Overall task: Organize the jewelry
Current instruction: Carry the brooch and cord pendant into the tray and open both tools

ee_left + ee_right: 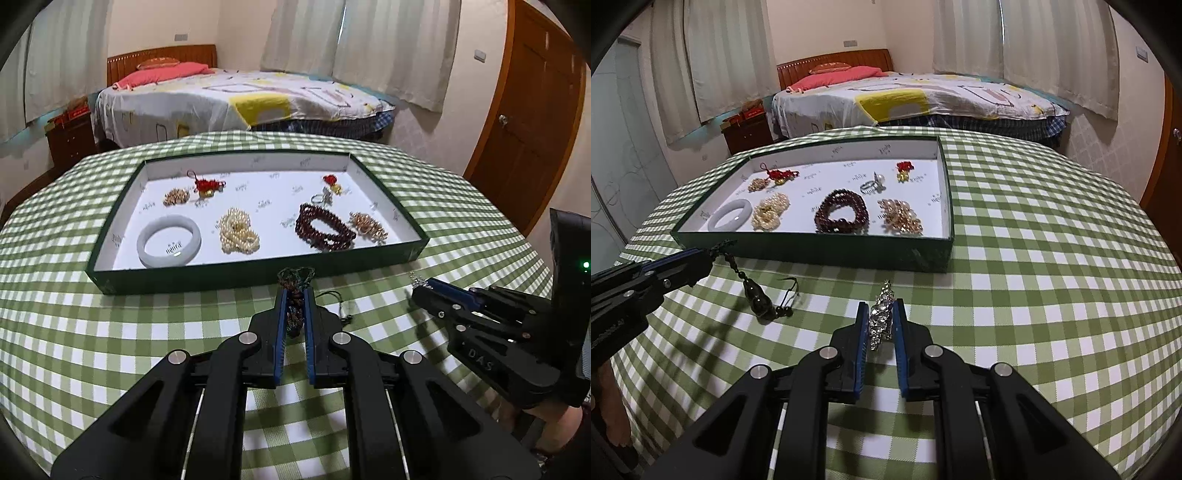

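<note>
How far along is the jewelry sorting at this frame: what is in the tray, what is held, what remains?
Done: the tray already holds the white bangle, pearl strand, dark red beads and several smaller pieces. In hand: the left gripper is shut on a dark cord pendant, whose pendant end still touches the tablecloth; the right gripper is shut on a sparkly silver piece. Left: placing both in the tray.

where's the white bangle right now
The white bangle lies flat in the tray's near-left corner, just left of the pearl strand, in both views.
</note>
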`<state>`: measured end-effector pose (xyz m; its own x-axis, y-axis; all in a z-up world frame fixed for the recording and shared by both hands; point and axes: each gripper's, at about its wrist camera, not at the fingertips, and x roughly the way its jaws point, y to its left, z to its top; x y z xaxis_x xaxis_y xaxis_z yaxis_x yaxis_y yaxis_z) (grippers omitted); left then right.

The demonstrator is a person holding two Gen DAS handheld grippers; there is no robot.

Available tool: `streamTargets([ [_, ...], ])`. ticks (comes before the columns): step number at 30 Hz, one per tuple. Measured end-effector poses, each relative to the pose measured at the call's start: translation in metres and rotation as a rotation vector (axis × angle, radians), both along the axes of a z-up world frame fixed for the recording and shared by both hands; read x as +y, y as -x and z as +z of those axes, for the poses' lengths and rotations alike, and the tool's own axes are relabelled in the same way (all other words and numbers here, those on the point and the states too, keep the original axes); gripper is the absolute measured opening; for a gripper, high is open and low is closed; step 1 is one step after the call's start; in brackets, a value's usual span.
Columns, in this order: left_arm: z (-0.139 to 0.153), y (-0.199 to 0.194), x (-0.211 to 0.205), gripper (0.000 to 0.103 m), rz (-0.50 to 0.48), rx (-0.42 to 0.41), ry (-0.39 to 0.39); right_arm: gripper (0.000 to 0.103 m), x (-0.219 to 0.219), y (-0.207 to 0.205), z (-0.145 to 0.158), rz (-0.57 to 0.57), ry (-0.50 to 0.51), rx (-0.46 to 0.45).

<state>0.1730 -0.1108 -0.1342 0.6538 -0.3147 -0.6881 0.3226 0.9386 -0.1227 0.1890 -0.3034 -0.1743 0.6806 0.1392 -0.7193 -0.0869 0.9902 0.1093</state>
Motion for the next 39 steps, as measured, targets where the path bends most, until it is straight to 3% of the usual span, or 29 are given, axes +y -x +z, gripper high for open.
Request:
streamTargets([
  [24, 0.055, 0.005, 0.020, 0.008, 0.038, -0.132, 0.042, 0.014, 0.027, 0.000, 0.059, 0.048, 0.005, -0.144],
  [39, 0.087, -0.041, 0.016, 0.008, 0.048, -0.223, 0.044, 0.014, 0.043, -0.045, 0.092, 0.081, 0.009, -0.233],
])
